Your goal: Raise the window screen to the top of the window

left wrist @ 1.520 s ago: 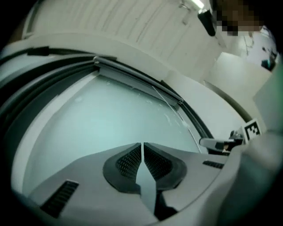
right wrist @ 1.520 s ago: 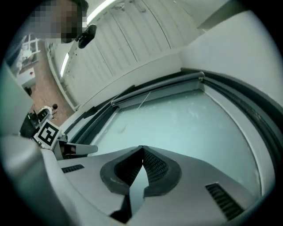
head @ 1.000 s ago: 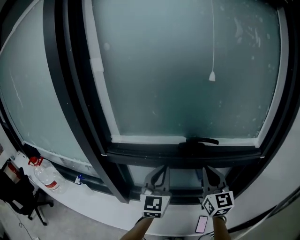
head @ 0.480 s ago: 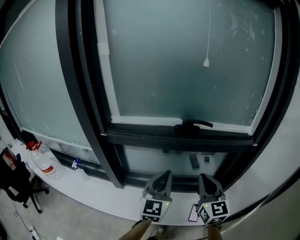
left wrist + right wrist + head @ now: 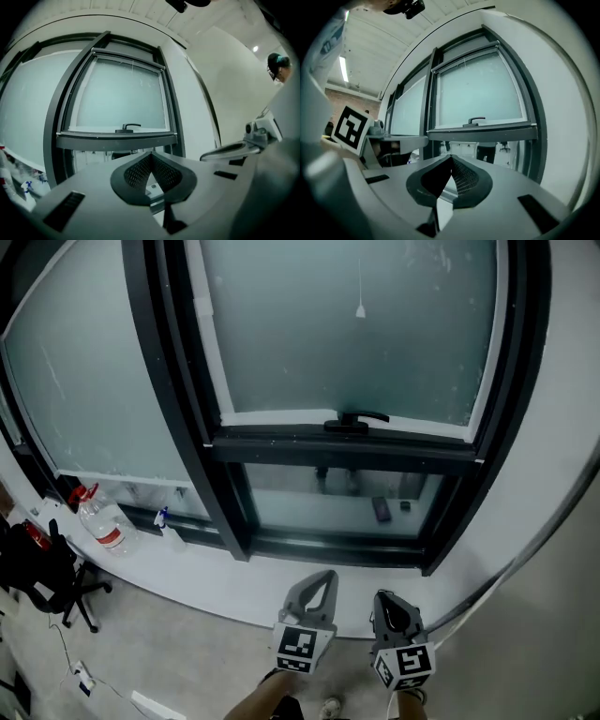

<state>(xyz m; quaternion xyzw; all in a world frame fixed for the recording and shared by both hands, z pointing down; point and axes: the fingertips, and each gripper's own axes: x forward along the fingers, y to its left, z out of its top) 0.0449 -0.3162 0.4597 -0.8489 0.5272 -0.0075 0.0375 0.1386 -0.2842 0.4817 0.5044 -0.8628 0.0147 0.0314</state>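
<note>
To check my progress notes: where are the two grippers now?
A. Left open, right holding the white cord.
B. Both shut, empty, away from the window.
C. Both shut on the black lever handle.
B: the left gripper and right gripper have fingers together on nothing, well short of the black lever handle.

No readable text. Left gripper (image 5: pixel 322 577), right gripper (image 5: pixel 383 598) cubes: square code patterns only. Bottle (image 5: pixel 105 524) label: print illegible.

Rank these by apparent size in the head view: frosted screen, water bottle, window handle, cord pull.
1. Frosted screen, by far the largest.
2. Water bottle.
3. Window handle, about as long as the bottle but much thinner.
4. Cord pull, the smallest.
</note>
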